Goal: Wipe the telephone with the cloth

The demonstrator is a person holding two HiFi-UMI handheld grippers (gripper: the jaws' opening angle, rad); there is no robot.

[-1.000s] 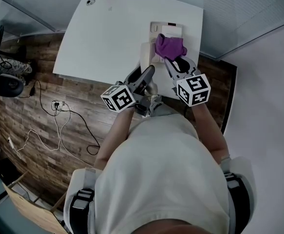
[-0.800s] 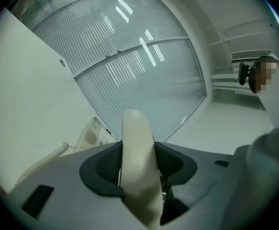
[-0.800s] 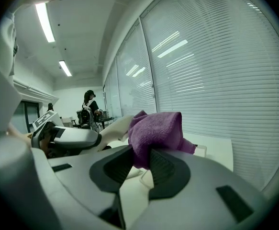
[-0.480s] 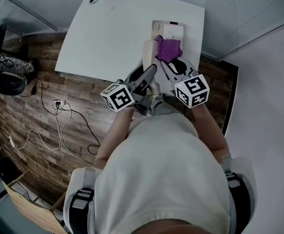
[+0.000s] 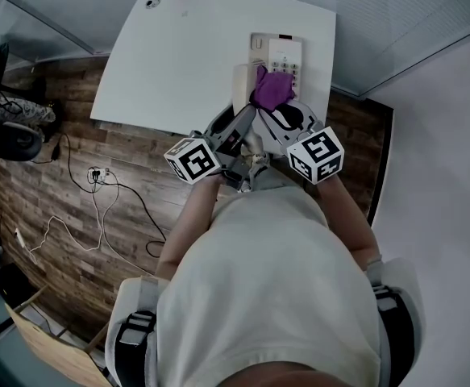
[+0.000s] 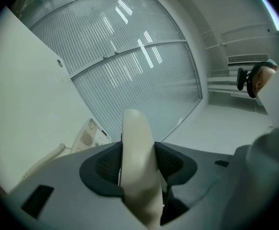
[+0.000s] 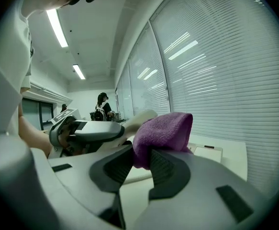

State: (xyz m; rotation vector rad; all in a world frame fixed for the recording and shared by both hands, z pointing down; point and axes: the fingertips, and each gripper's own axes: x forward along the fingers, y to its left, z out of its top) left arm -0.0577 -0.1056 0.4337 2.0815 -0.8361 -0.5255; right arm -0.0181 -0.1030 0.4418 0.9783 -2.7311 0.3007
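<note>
A: Handset (image 6: 137, 147) — where is it?

B: Between the jaws of the left gripper (image 6: 138, 162), which pinch the cream bar from both sides. In the head view it stands along the left side of the telephone base (image 5: 287, 51), near the front edge of the white table (image 5: 178, 55).

A: Is it resting on the base?

B: The left gripper view shows the base (image 6: 89, 135) lower and to the left, apart from the handset, with the coiled cord (image 6: 43, 159) trailing beside it.

A: And the cloth?

B: The purple cloth (image 7: 163, 131) is bunched in the right gripper (image 7: 141, 164), whose jaws press in on its lower fold. From above, the cloth (image 5: 271, 89) sits over the near left corner of the keypad, just beside the handset (image 5: 240, 83). I cannot tell whether it touches the keys.

A: How do the two grippers stand?

B: Close together at the table's near edge, the left gripper (image 5: 239, 123) just left of the right gripper (image 5: 279, 107), both pointing toward the telephone. Wood floor (image 5: 73, 184) with loose cables (image 5: 106, 192) lies to the left.
</note>
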